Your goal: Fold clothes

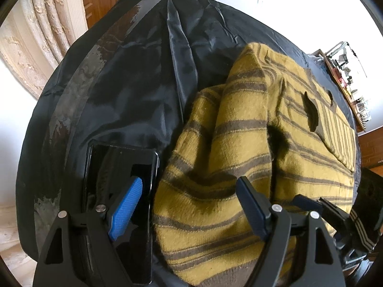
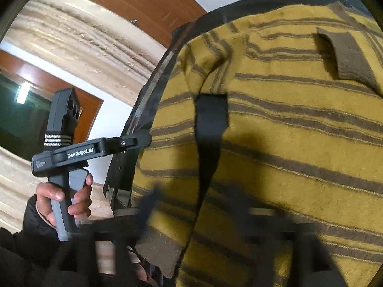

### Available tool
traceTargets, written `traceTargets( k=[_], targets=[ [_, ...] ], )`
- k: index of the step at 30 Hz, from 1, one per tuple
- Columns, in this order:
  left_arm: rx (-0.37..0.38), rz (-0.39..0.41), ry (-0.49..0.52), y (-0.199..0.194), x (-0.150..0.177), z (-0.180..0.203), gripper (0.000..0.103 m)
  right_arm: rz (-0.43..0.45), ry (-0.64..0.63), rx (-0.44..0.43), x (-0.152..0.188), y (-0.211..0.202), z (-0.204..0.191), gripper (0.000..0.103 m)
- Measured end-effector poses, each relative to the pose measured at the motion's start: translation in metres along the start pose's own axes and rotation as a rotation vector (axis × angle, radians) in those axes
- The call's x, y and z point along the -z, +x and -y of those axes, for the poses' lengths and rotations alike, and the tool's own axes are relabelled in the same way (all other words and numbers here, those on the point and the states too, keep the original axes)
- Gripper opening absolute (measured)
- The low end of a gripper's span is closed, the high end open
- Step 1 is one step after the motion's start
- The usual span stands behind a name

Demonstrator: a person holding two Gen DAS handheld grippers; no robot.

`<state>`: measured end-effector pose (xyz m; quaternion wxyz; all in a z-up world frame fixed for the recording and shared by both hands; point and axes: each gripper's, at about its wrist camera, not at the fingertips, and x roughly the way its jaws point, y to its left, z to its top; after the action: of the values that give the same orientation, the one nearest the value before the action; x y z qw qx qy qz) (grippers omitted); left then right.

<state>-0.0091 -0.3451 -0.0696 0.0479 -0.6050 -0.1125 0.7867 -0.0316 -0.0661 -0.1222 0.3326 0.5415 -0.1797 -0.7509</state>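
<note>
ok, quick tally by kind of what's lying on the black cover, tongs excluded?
Garments: 1, the mustard-yellow knit sweater with brown stripes
Phones: 1, the black glossy smartphone, beside the sweater
Total: 2, on the black shiny fabric cover

Daylight is bright; the white wall (image 1: 275, 2) at twelve o'clock blows out. Fisheye bending curves both views, with dark vignette corners. The right wrist view's fingers (image 2: 148, 205) at six o'clock smear with motion blur.
</note>
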Motion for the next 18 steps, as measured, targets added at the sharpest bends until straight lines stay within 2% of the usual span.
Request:
traceTargets(
  k=[6,12,16,18],
  targets=[
    [0.002,-0.007,0.000,-0.001,0.006,-0.005,0.083,-0.015,-0.019,-0.079,-0.002,0.007,-0.006,0.082],
    [-0.003,-0.017,0.006,-0.002,0.016,-0.009,0.083,-0.009,-0.028,-0.069,-0.023,0.026,0.000,0.082],
    [-0.009,-0.021,0.007,-0.004,0.022,-0.012,0.083,-0.057,-0.027,-0.142,-0.033,0.046,0.002,0.082],
    [-0.011,-0.022,0.008,-0.004,0.026,-0.014,0.083,-0.102,-0.033,-0.209,-0.029,0.054,0.000,0.082]
  ],
)
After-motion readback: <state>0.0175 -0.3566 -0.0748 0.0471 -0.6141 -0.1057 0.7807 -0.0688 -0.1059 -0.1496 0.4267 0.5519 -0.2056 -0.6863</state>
